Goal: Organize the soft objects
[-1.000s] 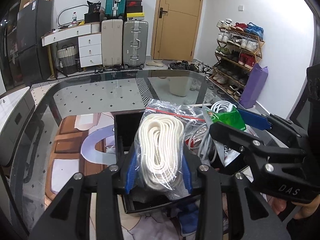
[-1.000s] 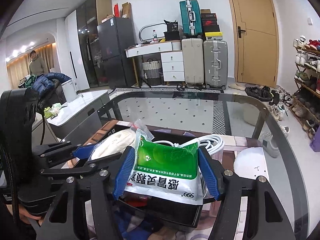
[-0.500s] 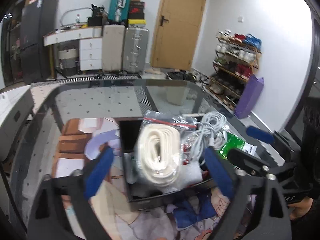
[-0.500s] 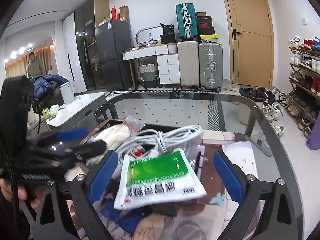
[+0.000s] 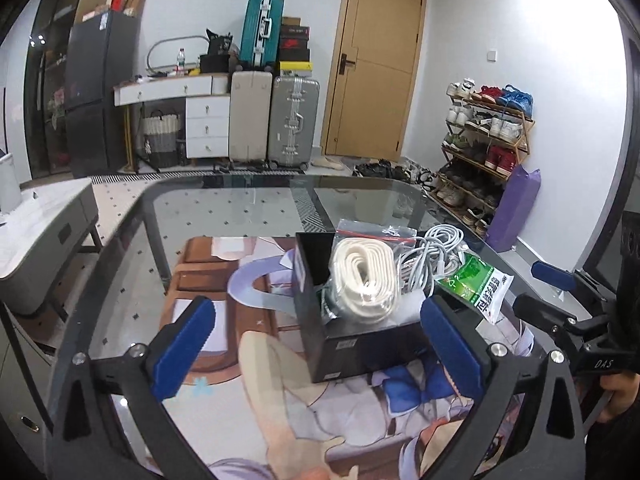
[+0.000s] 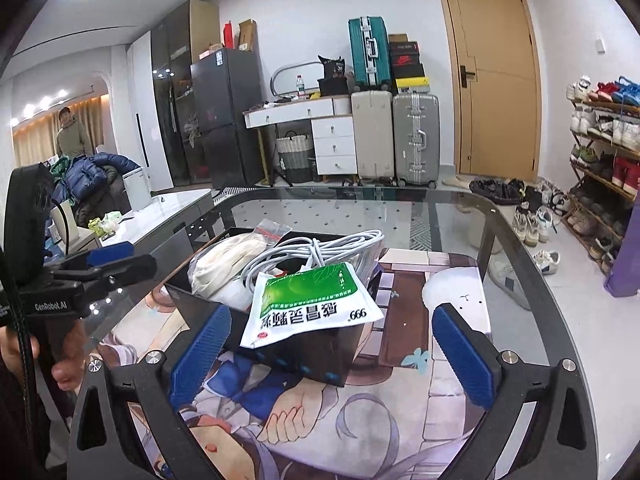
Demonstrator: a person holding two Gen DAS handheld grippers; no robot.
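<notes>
A black box [image 5: 360, 346] [image 6: 280, 354] stands on the printed mat on the glass table. In it lie a clear bag of coiled white strap [image 5: 364, 280] [image 6: 228, 258], a bundle of white cable [image 5: 434, 252] [image 6: 320, 248] and a green and white medicine packet [image 5: 476, 280] [image 6: 312, 304] that overhangs the box's rim. My left gripper [image 5: 320, 344] is open and empty, drawn back in front of the box. My right gripper [image 6: 332, 350] is open and empty, just short of the packet. Each gripper shows at the edge of the other's view.
The glass table [image 5: 240, 208] carries a printed mat [image 5: 280, 412] under the box. Behind it are suitcases [image 5: 276, 116], a white drawer unit [image 5: 204, 124], a door and a shoe rack [image 5: 480, 148]. A person [image 6: 70, 132] stands far left.
Both grippers have opened: the left let go of the strap bag, the right let go of the medicine packet. Both items now rest in the box, and both grippers have pulled back.
</notes>
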